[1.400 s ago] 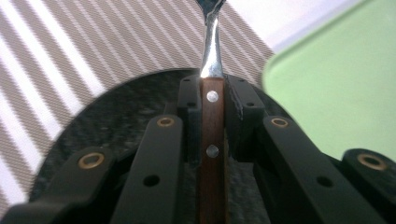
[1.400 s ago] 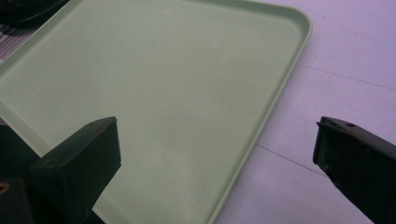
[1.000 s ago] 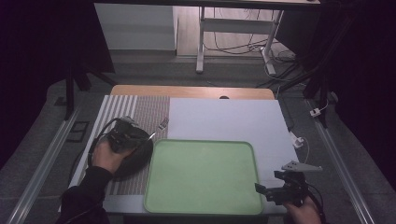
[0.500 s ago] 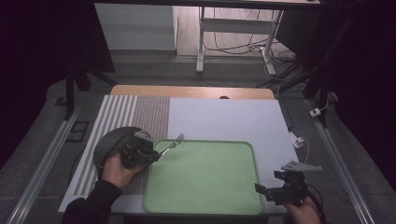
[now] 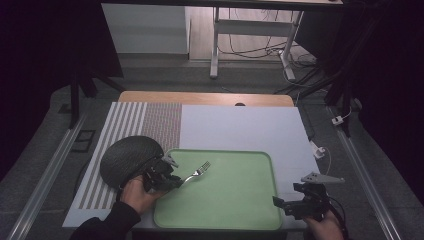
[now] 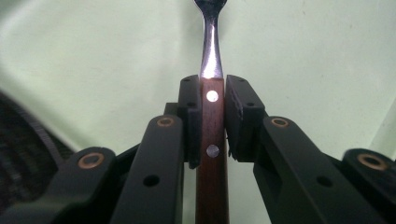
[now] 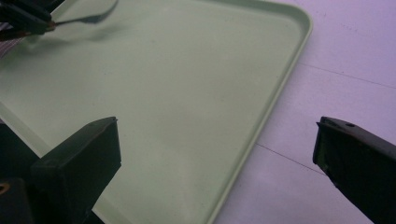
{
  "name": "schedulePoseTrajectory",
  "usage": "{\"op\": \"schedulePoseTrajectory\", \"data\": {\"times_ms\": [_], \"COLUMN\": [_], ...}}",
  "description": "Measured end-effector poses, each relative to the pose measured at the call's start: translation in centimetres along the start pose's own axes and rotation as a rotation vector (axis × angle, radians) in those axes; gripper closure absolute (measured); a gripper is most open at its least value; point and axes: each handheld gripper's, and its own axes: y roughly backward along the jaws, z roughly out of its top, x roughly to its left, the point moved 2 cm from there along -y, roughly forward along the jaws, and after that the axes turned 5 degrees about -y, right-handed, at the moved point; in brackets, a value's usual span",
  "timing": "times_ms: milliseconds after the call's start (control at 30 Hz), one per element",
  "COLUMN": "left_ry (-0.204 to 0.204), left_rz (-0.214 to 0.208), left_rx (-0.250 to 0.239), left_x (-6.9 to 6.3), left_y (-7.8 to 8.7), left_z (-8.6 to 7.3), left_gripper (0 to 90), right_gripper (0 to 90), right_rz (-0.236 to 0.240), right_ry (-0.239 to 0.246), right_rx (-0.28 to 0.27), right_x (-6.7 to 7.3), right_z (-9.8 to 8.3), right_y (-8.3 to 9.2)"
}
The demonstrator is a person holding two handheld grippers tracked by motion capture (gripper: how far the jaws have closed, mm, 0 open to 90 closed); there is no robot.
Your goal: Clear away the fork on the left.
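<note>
Fork point(image 5: 197, 172): held over the left part of the green tray point(image 5: 250, 200), tines pointing right and away.
Left gripper point(image 6: 212, 91): jaws pinch the wooden handle, beside the dark bowl point(image 5: 127, 157).
Step, judged: placing the fork; lower it flat before letting go.
Right gripper point(image 5: 280, 202): jaws spread, empty, at the tray's right edge.
Counter point(image 5: 240, 125): white.

The left gripper point(image 6: 212, 116) clamps a fork's point(image 6: 211, 70) wooden, riveted handle between its jaws, above the green tray point(image 6: 93, 60).
</note>
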Motion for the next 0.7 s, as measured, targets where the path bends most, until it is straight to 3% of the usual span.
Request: {"op": "schedulePoseTrajectory", "data": {"times_ms": [167, 400, 567, 700], "left_ry": [-0.019, -0.035, -0.05, -0.067], "left_rz": [-0.015, -0.05, -0.04, -0.069], "left_rx": [0.033, 0.087, 0.017, -0.016], "left_x": [-0.9, -1.0, -1.1, -1.3], "left_y": [-1.1, -2.2, -1.6, -1.5], "left_z": [0.2, 0.2, 1.0, 1.8], "left_gripper": [77.2, 75.6, 70.7, 85.8], "right_gripper": [0.9, 0.9, 0.9, 0.9], "right_rz": [0.002, 0.002, 0.004, 0.004], "right_ry": [-0.002, -0.002, -0.005, -0.005], "right_rx": [-0.001, 0.0, 0.003, 0.005], "right_x": [0.0, 0.0, -0.1, -0.1], "right_z": [0.0, 0.0, 0.0, 0.0], "right_y": [0.0, 0.0, 0.0, 0.0]}}
